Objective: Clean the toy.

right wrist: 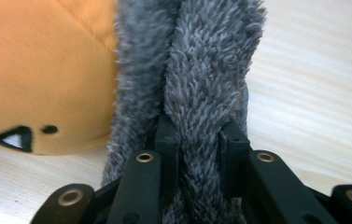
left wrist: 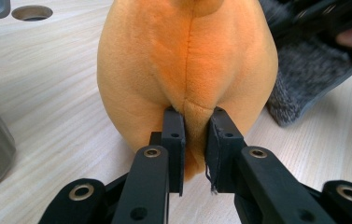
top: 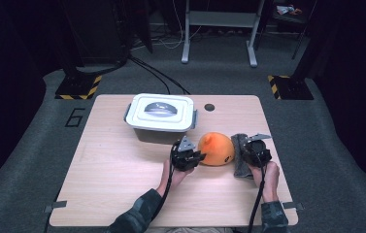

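Observation:
An orange plush toy (top: pixel 215 148) lies near the middle of the table, with a grey fuzzy cloth (top: pixel 240 154) against its right side. My left gripper (top: pixel 196 158) is at the toy's left end, and in the left gripper view (left wrist: pixel 193 140) its jaws pinch a fold of the orange plush (left wrist: pixel 187 60). My right gripper (top: pixel 254 154) is over the cloth. In the right gripper view (right wrist: pixel 200 154) its jaws are closed on a thick fold of the grey cloth (right wrist: pixel 197 70). The toy's face (right wrist: pixel 29 84) lies to the left there.
A white lidded box (top: pixel 160 115) with grey side latches stands just behind the toy. A round cable hole (top: pixel 209 107) is in the table near the far edge. The wooden table (top: pixel 108 170) has bare surface on the left.

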`<action>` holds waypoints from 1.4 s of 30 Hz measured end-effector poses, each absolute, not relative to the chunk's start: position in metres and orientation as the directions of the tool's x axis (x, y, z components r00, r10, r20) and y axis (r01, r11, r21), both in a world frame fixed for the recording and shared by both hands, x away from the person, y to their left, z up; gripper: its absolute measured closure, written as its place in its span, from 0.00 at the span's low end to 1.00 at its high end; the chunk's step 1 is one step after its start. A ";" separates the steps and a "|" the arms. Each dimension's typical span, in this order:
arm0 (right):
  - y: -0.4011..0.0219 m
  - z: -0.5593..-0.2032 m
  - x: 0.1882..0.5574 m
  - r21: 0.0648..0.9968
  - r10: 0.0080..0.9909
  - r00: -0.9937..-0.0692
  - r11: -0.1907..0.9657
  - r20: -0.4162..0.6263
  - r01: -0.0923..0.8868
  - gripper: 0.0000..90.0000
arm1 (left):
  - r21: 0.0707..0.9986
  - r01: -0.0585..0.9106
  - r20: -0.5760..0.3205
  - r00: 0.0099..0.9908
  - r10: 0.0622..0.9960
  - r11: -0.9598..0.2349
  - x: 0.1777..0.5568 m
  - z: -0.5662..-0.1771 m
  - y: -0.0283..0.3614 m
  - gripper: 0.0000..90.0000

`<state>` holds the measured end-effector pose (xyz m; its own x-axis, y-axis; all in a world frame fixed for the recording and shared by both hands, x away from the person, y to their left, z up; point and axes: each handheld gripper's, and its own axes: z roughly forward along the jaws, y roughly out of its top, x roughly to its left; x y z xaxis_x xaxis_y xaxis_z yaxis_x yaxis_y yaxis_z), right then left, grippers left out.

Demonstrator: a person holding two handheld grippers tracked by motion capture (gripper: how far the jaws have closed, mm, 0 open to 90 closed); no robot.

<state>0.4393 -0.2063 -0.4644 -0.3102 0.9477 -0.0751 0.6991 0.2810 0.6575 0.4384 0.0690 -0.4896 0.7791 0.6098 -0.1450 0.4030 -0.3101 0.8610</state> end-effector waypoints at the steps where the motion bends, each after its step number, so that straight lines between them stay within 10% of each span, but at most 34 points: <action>1: -0.206 -0.460 0.437 0.673 0.948 -0.309 0.276 -0.074 0.686 0.82 | 0.861 0.401 -0.144 0.782 0.607 -0.312 0.438 -0.490 0.069 0.87; 11: -0.178 -0.407 0.417 0.787 0.902 -0.423 0.324 -0.089 0.524 0.82 | 0.866 0.386 -0.130 0.789 0.601 -0.319 0.438 -0.489 0.067 0.87; 18: -0.167 -0.427 0.433 0.736 0.907 -0.409 0.346 -0.103 0.582 0.83 | 0.865 0.388 -0.141 0.795 0.590 -0.317 0.439 -0.491 0.068 0.83; 34: -0.179 -0.443 0.437 0.720 0.924 -0.371 0.318 -0.091 0.616 0.84 | 0.835 0.472 -0.228 0.765 0.602 -0.283 0.445 -0.509 0.084 0.45; 42: -0.181 -0.444 0.436 0.719 0.923 -0.373 0.323 -0.095 0.615 0.84 | 0.850 0.445 -0.220 0.786 0.577 -0.282 0.446 -0.511 0.078 0.72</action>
<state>0.4359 -0.1807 -0.4441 -0.3735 0.9228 -0.0948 0.6152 0.3229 0.7193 0.4457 0.0782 -0.5114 0.7864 0.5773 -0.2198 0.4448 -0.2822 0.8500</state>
